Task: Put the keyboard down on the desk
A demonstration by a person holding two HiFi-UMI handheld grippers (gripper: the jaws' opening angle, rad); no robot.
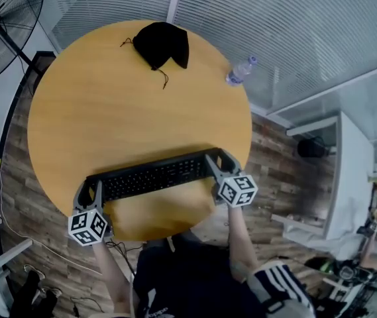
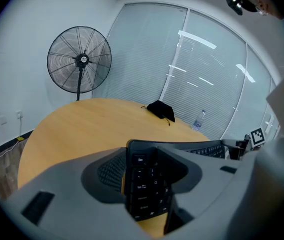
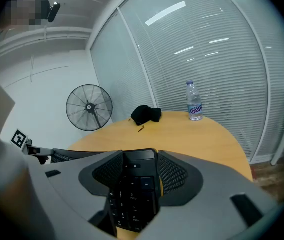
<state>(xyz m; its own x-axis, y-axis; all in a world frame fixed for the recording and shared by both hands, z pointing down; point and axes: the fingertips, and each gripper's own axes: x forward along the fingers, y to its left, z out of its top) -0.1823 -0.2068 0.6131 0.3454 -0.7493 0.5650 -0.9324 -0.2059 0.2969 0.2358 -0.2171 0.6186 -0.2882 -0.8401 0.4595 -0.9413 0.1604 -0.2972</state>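
- A round worktop [image 1: 95, 118] of pale wood fills the middle of the room.
- The floor [image 1: 22, 197] around it is laid in wood-patterned planks of brown and grey.
- A black pedestal fan [image 1: 2, 25] stands at the far left, near the worktop's edge, in front of a plain white wall [image 2: 22, 59].
- A glass wall with closed white slatted blinds [image 1: 274, 25] runs along the far side, divided by white frames.
- Long ceiling lights show as bright streaks [image 2: 196, 39] in the glass.
- A white cabinet [image 1: 350, 177] stands at the right, well apart from the worktop.
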